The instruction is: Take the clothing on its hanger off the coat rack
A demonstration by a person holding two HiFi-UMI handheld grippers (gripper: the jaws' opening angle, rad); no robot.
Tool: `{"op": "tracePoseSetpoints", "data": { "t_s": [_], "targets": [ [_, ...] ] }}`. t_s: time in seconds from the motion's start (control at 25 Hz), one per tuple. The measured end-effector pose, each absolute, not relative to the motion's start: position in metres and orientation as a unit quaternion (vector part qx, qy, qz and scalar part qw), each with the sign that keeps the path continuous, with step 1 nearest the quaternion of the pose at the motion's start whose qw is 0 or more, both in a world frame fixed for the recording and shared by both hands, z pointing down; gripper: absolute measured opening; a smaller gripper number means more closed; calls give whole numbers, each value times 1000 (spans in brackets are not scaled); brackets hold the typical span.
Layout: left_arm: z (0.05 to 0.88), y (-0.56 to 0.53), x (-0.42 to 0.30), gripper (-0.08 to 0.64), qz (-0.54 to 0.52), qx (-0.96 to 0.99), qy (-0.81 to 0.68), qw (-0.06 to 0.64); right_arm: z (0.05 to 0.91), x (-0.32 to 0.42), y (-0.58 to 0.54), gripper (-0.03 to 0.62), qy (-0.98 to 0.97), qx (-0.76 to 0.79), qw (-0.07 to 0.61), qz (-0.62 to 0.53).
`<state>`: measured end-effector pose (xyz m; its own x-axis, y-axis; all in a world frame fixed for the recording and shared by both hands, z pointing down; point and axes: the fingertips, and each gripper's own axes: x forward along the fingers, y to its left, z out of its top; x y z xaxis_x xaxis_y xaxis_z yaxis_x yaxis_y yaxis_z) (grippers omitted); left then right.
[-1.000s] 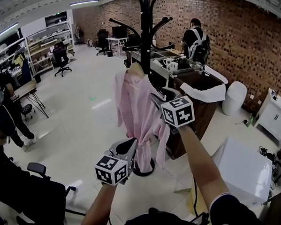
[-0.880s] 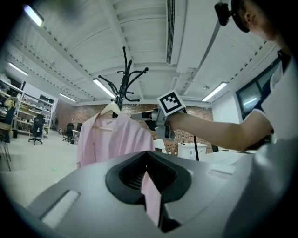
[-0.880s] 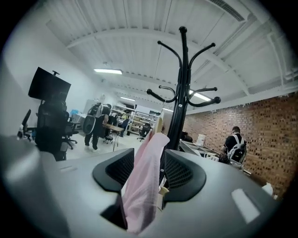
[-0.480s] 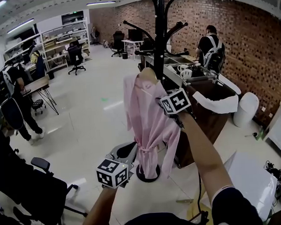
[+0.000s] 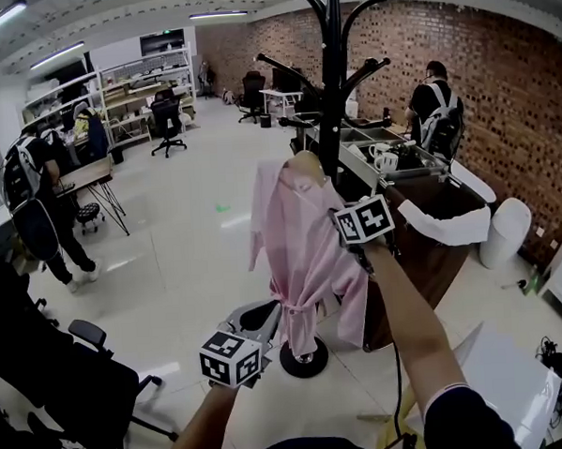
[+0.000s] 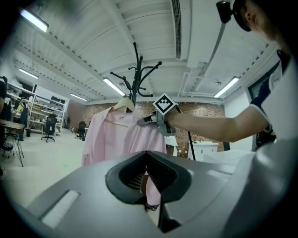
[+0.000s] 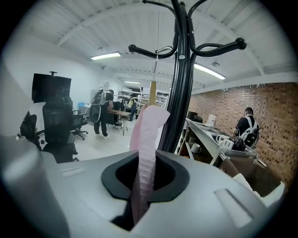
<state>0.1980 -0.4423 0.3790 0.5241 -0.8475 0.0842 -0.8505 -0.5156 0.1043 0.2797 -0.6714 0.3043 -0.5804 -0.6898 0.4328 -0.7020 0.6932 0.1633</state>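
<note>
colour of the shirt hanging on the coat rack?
Plain pale pink shirt, no pattern visible. The head view shows it best.

Open-plan workshop office, brick wall (image 5: 499, 85), storage shelves (image 5: 147, 90), swivel chairs (image 5: 168, 117), desks (image 5: 83, 175), strip lights (image 5: 218, 14)

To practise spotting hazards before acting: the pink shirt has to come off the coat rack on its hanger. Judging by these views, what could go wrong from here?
1. The right gripper has just closed on a fold of the pink shirt, not on the wooden hanger; lifting might slide the shirt off it.
2. The hanger's hook is still over an arm of the coat rack; a sideways pull could snag it or rock the rack.
</note>
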Motion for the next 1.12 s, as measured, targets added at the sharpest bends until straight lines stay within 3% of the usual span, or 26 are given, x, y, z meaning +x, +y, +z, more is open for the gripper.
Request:
{"op": "tracePoseSetpoints", "data": {
  "t_s": [0.56, 1.12],
  "targets": [
    [376, -434, 190, 12, 14, 861, -504, 63, 257, 275, -644, 18, -906, 374, 198, -28],
    [358, -405, 153, 12, 5, 809, -585, 52, 261, 227, -577, 18, -946, 254, 190, -63]
  ]
}}
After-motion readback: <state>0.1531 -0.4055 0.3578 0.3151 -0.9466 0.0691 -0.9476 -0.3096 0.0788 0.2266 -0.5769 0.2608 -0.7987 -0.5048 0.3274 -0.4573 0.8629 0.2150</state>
